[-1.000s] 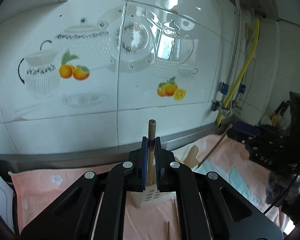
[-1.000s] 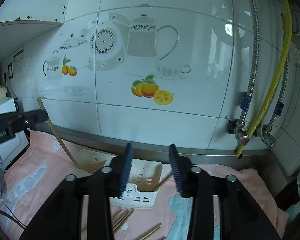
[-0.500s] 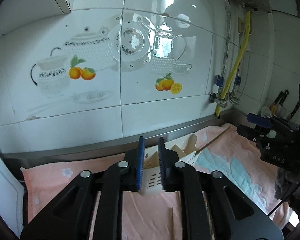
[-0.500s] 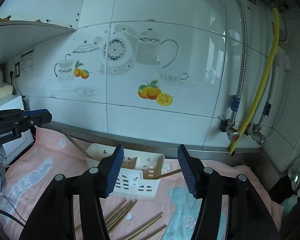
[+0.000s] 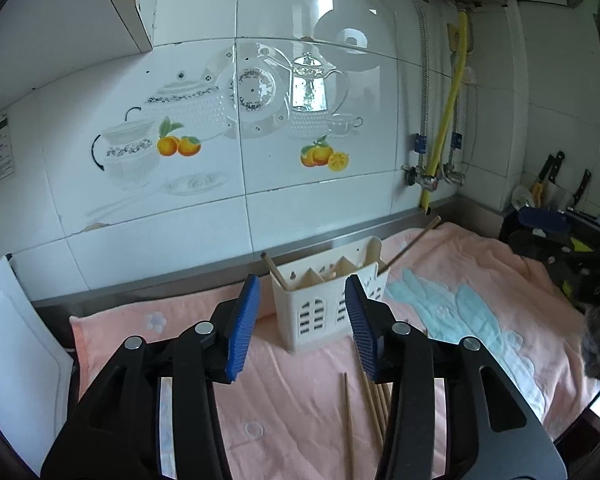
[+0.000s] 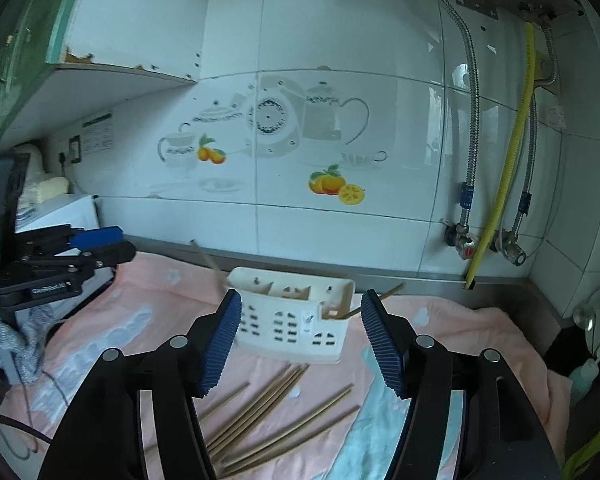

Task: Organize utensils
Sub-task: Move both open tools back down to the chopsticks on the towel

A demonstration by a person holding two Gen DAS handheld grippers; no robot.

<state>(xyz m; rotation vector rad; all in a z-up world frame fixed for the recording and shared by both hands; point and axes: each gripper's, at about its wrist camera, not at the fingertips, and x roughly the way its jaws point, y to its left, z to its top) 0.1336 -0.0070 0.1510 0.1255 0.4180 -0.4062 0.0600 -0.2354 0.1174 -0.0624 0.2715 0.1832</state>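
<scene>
A: Chopsticks, loose lot: lying flat on the pink towel, directly under and just ahead of the right gripper. Several sticks, fanned, pointing roughly toward the caddy.

B: And the caddy?

A: White slotted utensil caddy, upright on the towel, beyond the right gripper's fingertips and framed between them in its view. One chopstick leans out of its far left compartment; another chopstick pokes out at the right end.

B: Right gripper, condition?

A: Jaws parted a good way and opening. Nothing between the blue pads; they touch neither caddy nor sticks.

B: Left gripper?

A: Jaws about half apart and opening, empty. The caddy stands ahead of its tips, apart from both pads. From this side a stick rises at the caddy's near left corner and a long one slants away to the right. More loose sticks lie on the towel below its right finger.

B: Is either gripper seen from the other?

A: The left one shows at the left edge of the right view, held level above the towel's far left part.
</scene>
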